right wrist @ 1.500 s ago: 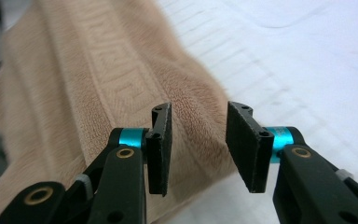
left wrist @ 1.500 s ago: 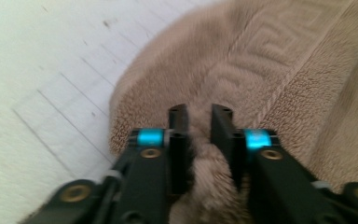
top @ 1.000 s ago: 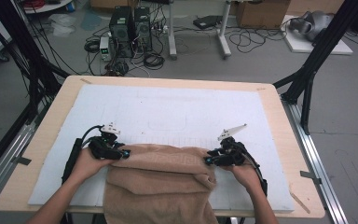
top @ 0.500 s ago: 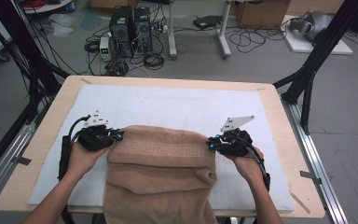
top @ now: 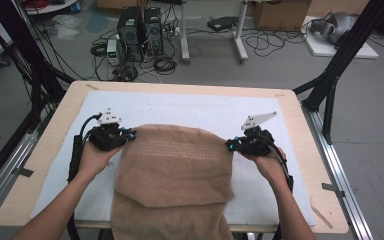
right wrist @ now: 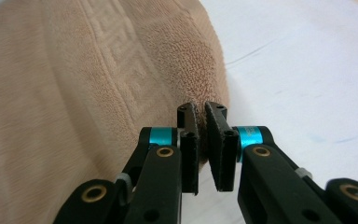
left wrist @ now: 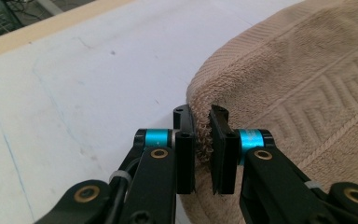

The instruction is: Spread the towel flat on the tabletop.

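High view: both hands have lifted the brown towel and carried it further over the bench, so more of it lies on the white mat. The left tongs just squeezed shut on one corner, and the right tongs on the other. With both corners pinched tight, the towel looks ready to be spread or folded.
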Action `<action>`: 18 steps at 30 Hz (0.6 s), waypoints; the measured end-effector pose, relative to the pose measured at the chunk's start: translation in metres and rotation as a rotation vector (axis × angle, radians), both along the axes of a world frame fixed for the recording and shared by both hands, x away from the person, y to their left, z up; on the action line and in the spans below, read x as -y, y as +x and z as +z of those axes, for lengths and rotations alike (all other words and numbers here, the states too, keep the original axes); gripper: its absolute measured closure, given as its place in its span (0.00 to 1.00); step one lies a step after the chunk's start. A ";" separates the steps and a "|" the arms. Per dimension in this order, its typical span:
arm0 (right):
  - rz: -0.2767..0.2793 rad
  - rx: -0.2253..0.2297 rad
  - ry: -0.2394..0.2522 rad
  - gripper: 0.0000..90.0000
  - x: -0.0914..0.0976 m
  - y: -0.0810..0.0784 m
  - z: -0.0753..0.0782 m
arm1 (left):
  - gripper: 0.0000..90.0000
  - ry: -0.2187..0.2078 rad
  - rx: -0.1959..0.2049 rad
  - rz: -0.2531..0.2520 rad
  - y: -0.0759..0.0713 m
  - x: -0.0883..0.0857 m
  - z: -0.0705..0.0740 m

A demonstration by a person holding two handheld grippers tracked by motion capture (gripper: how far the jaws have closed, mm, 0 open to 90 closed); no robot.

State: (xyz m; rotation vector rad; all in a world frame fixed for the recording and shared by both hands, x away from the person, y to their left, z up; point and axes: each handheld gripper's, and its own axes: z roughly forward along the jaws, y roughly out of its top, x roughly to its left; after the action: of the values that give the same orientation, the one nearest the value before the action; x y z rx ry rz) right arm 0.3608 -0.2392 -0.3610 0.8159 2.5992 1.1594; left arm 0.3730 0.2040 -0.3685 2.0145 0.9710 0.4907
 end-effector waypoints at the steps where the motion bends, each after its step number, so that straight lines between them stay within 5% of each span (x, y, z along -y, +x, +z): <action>1: -0.014 0.005 -0.011 0.94 0.000 0.010 0.005 | 0.91 -0.002 0.010 0.014 0.012 0.002 0.007; 4: -0.087 0.068 -0.018 0.94 0.000 0.049 0.034 | 0.90 0.040 0.102 0.088 0.053 0.014 0.040; 6: -0.194 0.159 -0.031 0.76 -0.002 0.075 0.056 | 0.74 0.118 0.172 0.190 0.073 0.020 0.055; 7: -0.258 0.157 -0.029 0.70 -0.001 0.085 0.061 | 0.62 0.094 0.135 0.228 0.080 0.019 0.055; 9: -0.296 0.083 0.027 0.66 0.001 0.096 0.060 | 0.59 0.031 0.063 0.210 0.084 0.014 0.047; 11: -0.268 0.076 -0.021 0.64 -0.005 0.093 0.052 | 0.59 0.046 0.056 0.187 0.078 0.010 0.032; 18: -0.165 0.015 -0.029 0.59 -0.015 0.066 0.016 | 0.57 0.043 -0.047 0.121 0.044 -0.005 -0.019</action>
State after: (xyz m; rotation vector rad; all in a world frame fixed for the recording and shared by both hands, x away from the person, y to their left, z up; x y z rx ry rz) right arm 0.4263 -0.2244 -0.3450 0.9893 2.4766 1.0747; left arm 0.4172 0.2089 -0.3873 2.0209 1.1249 0.5360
